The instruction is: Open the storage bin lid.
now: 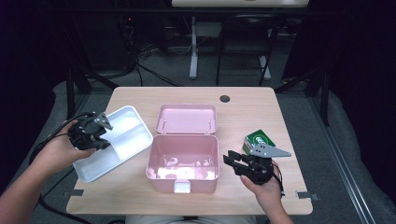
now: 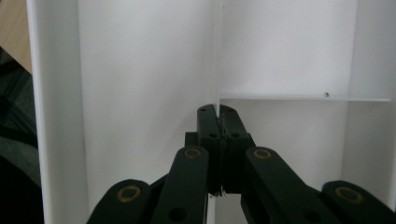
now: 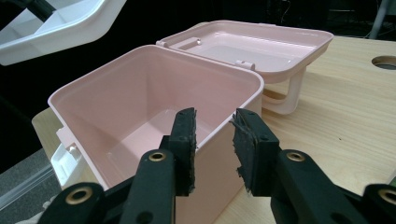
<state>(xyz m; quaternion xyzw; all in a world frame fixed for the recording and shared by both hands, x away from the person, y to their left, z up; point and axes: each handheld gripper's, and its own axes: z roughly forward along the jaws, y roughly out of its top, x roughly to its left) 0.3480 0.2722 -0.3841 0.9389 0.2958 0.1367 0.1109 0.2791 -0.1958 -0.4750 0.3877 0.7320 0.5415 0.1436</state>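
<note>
Holding: my left gripper (image 1: 103,122) pinches the white tray (image 1: 128,140) by its divider, lifted left of the pink box (image 1: 183,161). My right gripper (image 1: 232,161) waits, released, beside the box.

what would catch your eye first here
The open pink box at the table's middle, lid laid back and nothing in it. At its left the left gripper is shut on the white tray, pinching its divider. The right gripper, jaws open, sits beside the box's right wall.
</note>
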